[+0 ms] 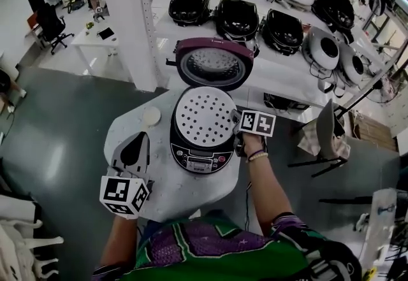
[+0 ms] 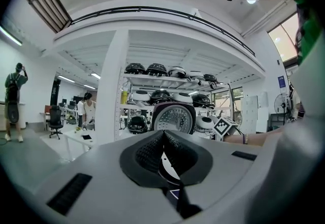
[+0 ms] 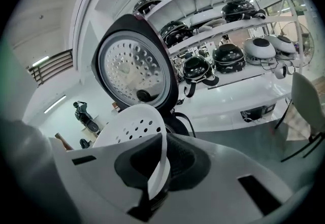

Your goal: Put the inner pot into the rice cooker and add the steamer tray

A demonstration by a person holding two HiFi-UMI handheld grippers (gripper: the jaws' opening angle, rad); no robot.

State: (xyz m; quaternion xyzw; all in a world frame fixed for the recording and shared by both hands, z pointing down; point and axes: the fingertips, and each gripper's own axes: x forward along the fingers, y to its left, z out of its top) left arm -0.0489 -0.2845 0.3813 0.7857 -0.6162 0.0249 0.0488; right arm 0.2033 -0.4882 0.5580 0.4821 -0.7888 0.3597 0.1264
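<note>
Steamer tray [image 1: 204, 117], white and perforated, lies across the mouth of the rice cooker [image 1: 201, 158] in the head view. It looks roughly level and covers the whole opening. Lid [image 1: 213, 64] stands open behind it. Right claw [image 1: 238, 123] is at the tray's right rim, touching it. Left claw [image 1: 139, 143] is well apart at lower left, over the table [image 1: 185, 197]. A small round white disc [image 1: 152, 116] sits further up the table, beside the cooker. The inner pot is not visible because the tray hides the cavity; it is probably already in, but that is a judgement only.

Left gripper view: left claw [image 2: 163, 153] has its jaws together with nothing pinched. The open lid [image 2: 174, 118] is ahead of it, well off.

Right gripper view: right claw [image 3: 160, 164] is clamped on the thin white rim of the tray [image 3: 129, 125], and the rim runs up between the pads. The tray's holes show just beyond, with the lid [image 3: 134, 68] upright behind them.

Progress: close to the end, with the tray on or almost on the cooker. Whether it is fully seated cannot be told. What is left, most likely, is to release the rim and pull the right claw clear.
</note>
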